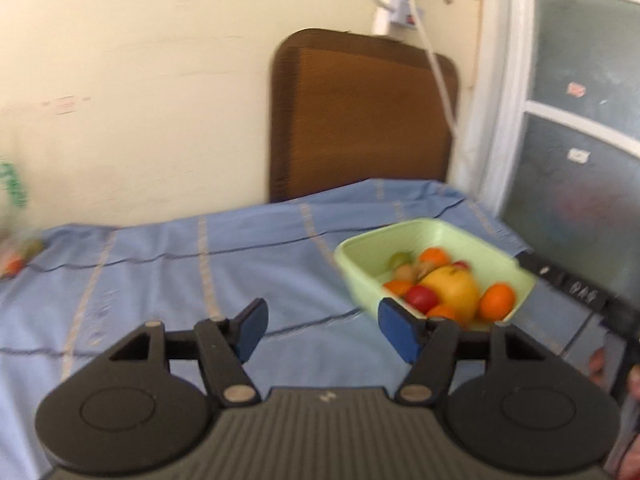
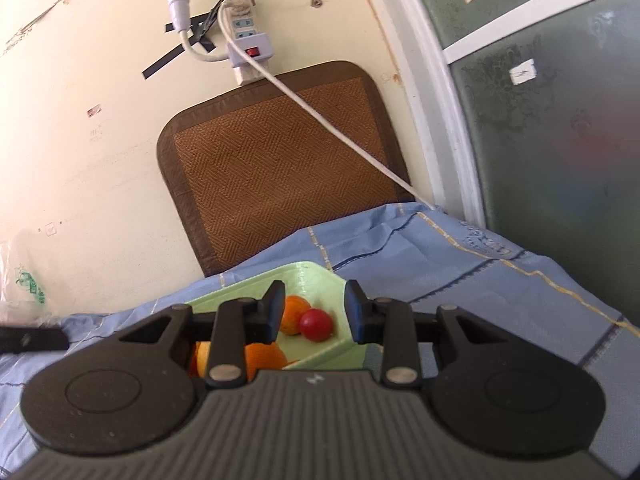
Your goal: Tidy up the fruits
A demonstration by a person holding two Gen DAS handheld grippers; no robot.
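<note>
Blue pads first, since they're the closest thing in the left wrist view: the left gripper (image 1: 322, 330) has its jaws standing well apart with nothing between them, just blue checked tablecloth (image 1: 160, 272) showing through the gap. So it's empty-handed right now.

Just past its right pad sits the pale green tub (image 1: 436, 240), off to the right and a bit farther out. It's already loaded: a big yellow-orange fruit (image 1: 454, 288) in the middle, a red one (image 1: 420, 298) near the front, oranges (image 1: 496, 300) around them, something green (image 1: 400, 258) toward the back. The tub's long side runs from near-left to far-right, one corner pointing roughly at the gripper.

The bit that matters for the next move, I think: way over at the far left edge of the cloth there's a blurry little cluster of loose fruit (image 1: 18, 258), reddish-orange and greenish, can't tell exactly what. That's well apart from the tub, on the opposite side of the left gripper. My guess is the left hand is the one to go fetch it.

The right gripper (image 2: 314, 312) is parked right over the tub's near edge, jaws only narrowly apart and not pinching anything I can see; a red fruit (image 2: 316, 324) and an orange (image 2: 294, 312) just show through the gap, lying in the tub (image 2: 304, 274) beyond. Doesn't look like it's holding them.

Farthest back: a brown woven mat (image 2: 272, 168) leaning on the wall.
</note>
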